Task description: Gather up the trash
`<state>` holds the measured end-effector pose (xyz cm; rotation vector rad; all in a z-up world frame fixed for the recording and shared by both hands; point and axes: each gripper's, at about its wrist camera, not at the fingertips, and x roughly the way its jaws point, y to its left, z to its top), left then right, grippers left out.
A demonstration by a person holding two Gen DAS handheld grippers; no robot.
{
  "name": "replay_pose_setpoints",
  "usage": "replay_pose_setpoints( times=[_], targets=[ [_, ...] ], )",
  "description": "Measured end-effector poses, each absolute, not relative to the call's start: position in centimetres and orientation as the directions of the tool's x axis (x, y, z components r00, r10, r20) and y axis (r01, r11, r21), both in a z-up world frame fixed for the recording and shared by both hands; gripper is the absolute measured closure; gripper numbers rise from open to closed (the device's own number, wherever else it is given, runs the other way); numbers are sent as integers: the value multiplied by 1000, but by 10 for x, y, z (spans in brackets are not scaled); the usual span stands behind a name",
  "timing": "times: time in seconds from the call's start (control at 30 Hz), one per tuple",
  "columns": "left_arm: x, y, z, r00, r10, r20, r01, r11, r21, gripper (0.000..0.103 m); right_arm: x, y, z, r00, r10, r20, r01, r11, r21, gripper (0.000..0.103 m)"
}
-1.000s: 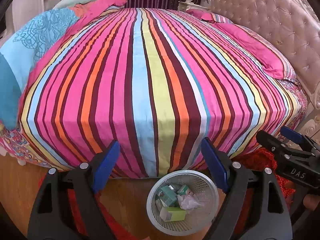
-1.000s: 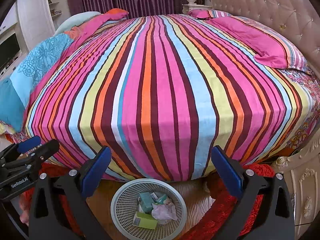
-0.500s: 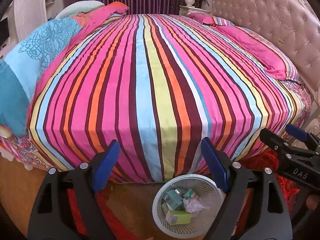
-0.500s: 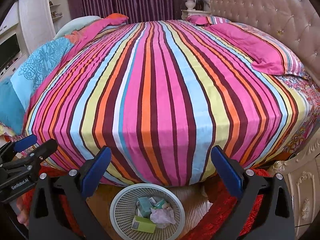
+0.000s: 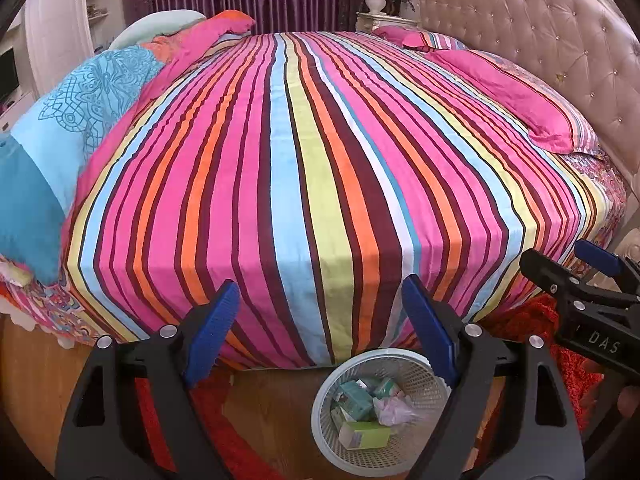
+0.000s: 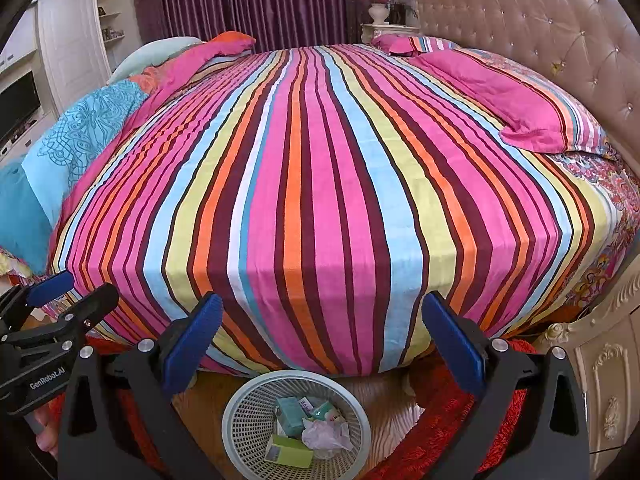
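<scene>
A white mesh waste basket (image 5: 424, 364) stands on the wooden floor at the foot of the striped bed (image 5: 312, 168); it also shows in the right wrist view (image 6: 248, 404). It holds teal boxes (image 6: 291, 412), a green box (image 6: 290, 452) and crumpled plastic (image 6: 326, 436). My left gripper (image 5: 320, 330) is open and empty above the basket. My right gripper (image 6: 320, 336) is open and empty above it too. Each gripper shows at the edge of the other's view.
Pink pillows (image 6: 520, 104) lie by the tufted headboard (image 6: 540, 28). Blue bedding (image 5: 72, 120) is heaped at the left. A red rug (image 6: 432, 420) lies by the basket. A carved white bedside cabinet (image 6: 604, 372) stands at the right.
Both grippers have lifted and tilted up a little, so the bed and basket sit lower in both views. Both stay open and empty.
</scene>
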<state>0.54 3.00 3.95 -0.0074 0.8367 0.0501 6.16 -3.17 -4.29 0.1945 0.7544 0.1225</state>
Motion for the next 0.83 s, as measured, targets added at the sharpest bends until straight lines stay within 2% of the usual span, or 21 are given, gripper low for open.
replay_pose_setpoints(
  times=[0.47, 0.83],
  targets=[
    [2, 25, 50, 700, 63, -711, -57, 998, 32, 22, 57, -28, -30, 747, 178, -640, -48, 975, 216, 7],
    [3, 28, 53, 686, 50, -726, -58, 998, 15, 22, 56, -31, -30, 749, 182, -637, -42, 973, 229, 7]
  ],
)
